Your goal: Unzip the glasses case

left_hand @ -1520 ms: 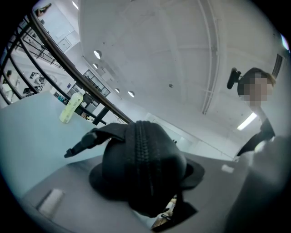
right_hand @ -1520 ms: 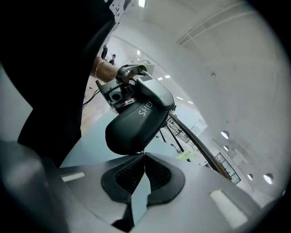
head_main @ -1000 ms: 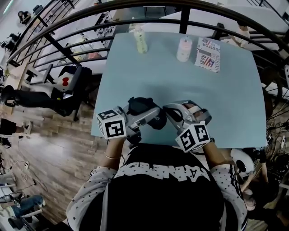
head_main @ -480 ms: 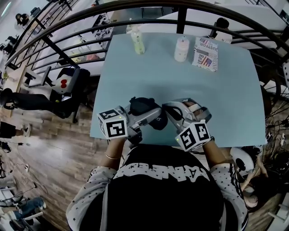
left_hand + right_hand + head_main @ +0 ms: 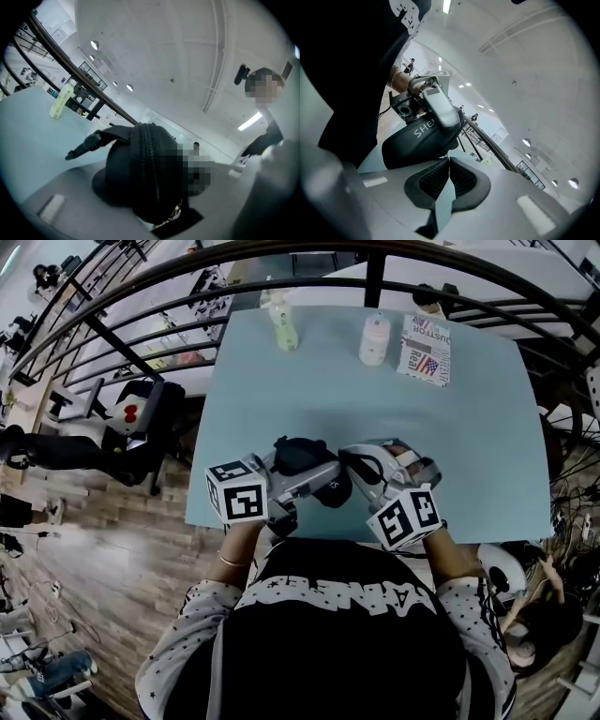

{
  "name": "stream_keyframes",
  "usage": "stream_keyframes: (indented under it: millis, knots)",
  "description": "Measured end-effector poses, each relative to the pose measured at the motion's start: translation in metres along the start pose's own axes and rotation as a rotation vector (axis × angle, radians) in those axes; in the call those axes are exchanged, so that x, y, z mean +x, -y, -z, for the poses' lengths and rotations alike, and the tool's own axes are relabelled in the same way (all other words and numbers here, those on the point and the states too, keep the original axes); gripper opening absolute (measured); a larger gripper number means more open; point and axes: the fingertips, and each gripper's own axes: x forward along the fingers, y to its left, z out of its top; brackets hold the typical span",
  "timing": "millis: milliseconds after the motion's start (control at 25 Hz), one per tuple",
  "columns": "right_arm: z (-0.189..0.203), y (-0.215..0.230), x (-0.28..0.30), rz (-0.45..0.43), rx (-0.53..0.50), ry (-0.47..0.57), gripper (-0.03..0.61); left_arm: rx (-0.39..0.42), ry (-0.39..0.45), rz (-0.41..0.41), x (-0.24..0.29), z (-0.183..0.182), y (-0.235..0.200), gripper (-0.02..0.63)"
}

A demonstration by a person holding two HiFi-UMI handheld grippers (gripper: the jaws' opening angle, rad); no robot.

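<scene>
In the head view the black glasses case [image 5: 302, 457] is held just above the near edge of the light blue table [image 5: 469, 446]. My left gripper [image 5: 317, 476] is shut on it. The left gripper view has the case [image 5: 140, 164] filling the gap between the jaws, zipper line facing the camera and a black strap [image 5: 89, 143] sticking out to the left. My right gripper [image 5: 349, 463] is shut, its tips meeting right at the case's end [image 5: 419, 140]. Whether a zipper pull sits between those tips [image 5: 449, 161] is hidden.
At the table's far edge stand a pale green bottle [image 5: 281, 322], a white bottle [image 5: 374, 339] and a printed box [image 5: 424, 350]. A black railing [image 5: 375, 277] runs behind them. The person's torso is close behind both grippers.
</scene>
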Motion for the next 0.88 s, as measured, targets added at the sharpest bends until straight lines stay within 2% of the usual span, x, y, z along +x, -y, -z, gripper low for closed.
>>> stream_keyframes:
  millis: [600, 880]
  knots:
    - [-0.005, 0.004, 0.0, -0.008, -0.041, 0.022, 0.011, -0.032, -0.021, 0.028, 0.007, 0.012, 0.003, 0.0]
    - [-0.01, 0.007, -0.001, -0.019, -0.062, 0.045, 0.011, -0.031, -0.061, 0.049, 0.011, 0.021, 0.008, 0.0]
